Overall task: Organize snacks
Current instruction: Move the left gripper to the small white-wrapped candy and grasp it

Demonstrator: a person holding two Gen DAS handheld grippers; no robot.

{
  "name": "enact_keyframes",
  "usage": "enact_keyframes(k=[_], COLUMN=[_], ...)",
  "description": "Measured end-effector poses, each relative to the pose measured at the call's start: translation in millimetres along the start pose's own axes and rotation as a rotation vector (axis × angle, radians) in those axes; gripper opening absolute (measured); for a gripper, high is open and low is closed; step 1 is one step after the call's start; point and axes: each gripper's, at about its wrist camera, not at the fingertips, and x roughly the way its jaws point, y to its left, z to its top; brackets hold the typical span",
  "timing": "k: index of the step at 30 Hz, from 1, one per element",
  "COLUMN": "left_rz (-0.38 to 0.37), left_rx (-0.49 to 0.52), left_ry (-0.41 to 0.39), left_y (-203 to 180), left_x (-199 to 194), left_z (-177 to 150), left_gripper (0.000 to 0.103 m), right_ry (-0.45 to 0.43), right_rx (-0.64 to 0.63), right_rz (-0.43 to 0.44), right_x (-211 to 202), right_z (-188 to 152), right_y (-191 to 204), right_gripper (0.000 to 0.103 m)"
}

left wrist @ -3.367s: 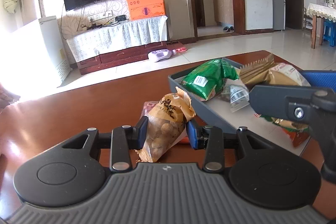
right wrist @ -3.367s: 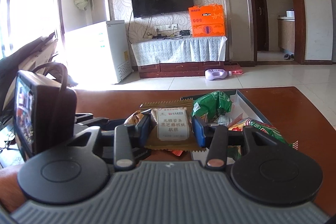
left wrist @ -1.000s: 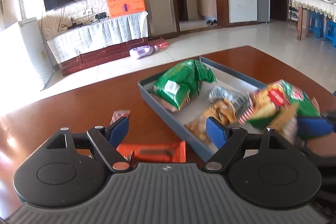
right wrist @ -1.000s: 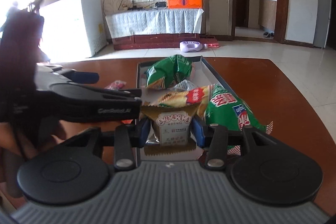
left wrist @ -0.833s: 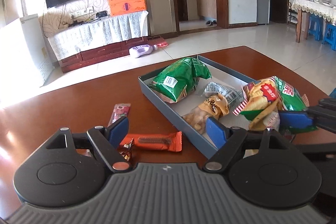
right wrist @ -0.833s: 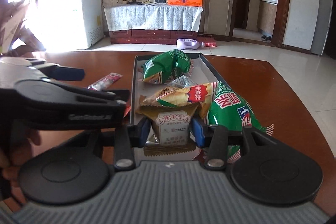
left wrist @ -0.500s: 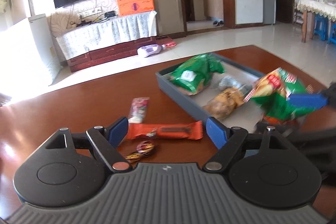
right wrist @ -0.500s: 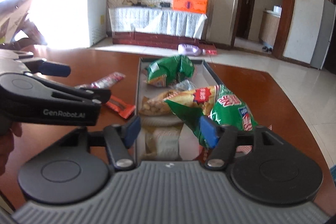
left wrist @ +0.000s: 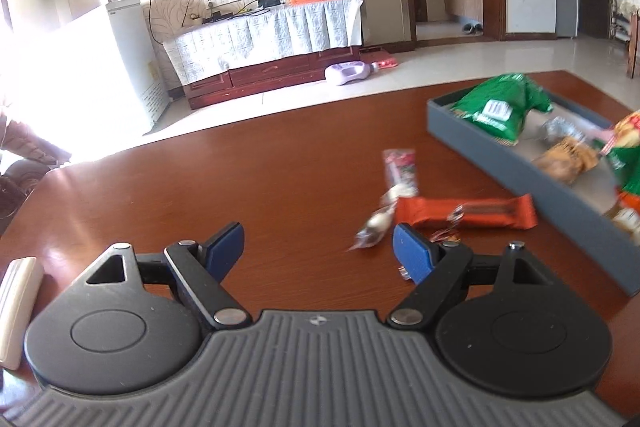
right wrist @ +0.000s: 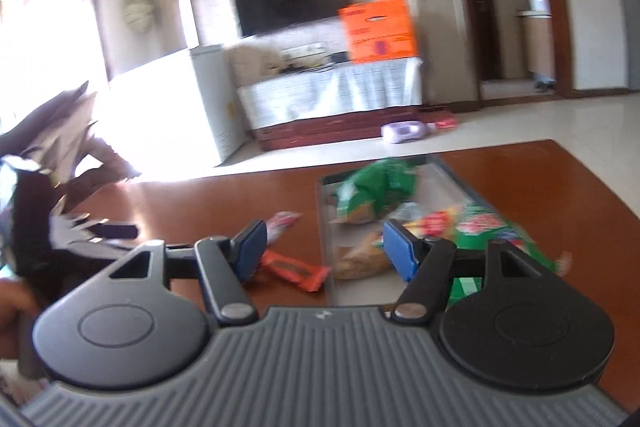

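Note:
A grey tray [left wrist: 500, 155] on the brown table holds a green bag [left wrist: 500, 107], a tan nut bag [left wrist: 564, 163] and other packets. On the table left of it lie an orange bar [left wrist: 464, 213], a pink packet [left wrist: 400, 167] and wrapped candies [left wrist: 374, 227]. My left gripper [left wrist: 318, 249] is open and empty, just short of the candies. My right gripper [right wrist: 324, 249] is open and empty, above the tray's left wall [right wrist: 325, 227]; the orange bar [right wrist: 294, 269] and a red-green bag [right wrist: 480, 227] show there too.
A white flat object [left wrist: 18, 303] lies at the table's left edge. The left gripper's dark body [right wrist: 60, 239] shows at the left of the right wrist view. Behind are a TV, an orange box, a white freezer and tiled floor.
The right gripper opened and let the beige snack packet go into the tray, then pulled back and up. The left gripper swung left, away from the tray, towards the loose snacks.

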Motion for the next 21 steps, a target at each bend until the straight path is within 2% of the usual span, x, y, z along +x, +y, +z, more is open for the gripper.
enact_keyframes(k=[2, 8, 10, 12, 14, 20, 21], left_rz=[-0.003, -0.056, -0.075, -0.101, -0.122, -0.174, -0.179], left_rx=[0.008, 0.012, 0.027, 0.034, 0.039, 0.035, 0.028], left_ry=[0.010, 0.020, 0.019, 0.030, 0.044, 0.056, 0.056], left_y=[5, 5, 0, -6, -11, -20, -20], left_x=[6, 26, 35, 46, 57, 77, 79], left_z=[-3, -9, -7, -5, -4, 0, 2], left_gripper=[0.085, 0.082, 0.076, 0.064, 0.061, 0.060, 0.056], right_ry=[0.041, 0.141, 0.154, 0.163, 0.168, 0.179, 0.179], right_rx=[-0.052, -0.165, -0.171, -0.167, -0.162, -0.148, -0.144], right_rz=[0.037, 0.068, 0.063, 0.055, 0.049, 0.036, 0.040], right_x=[9, 28, 28, 28, 26, 25, 25], right_z=[-1, -11, -12, -12, -13, -12, -12], right_y=[16, 50, 52, 51, 47, 40, 40], right_gripper=[0.066, 0.066, 0.067, 0.067, 0.067, 0.067, 0.067])
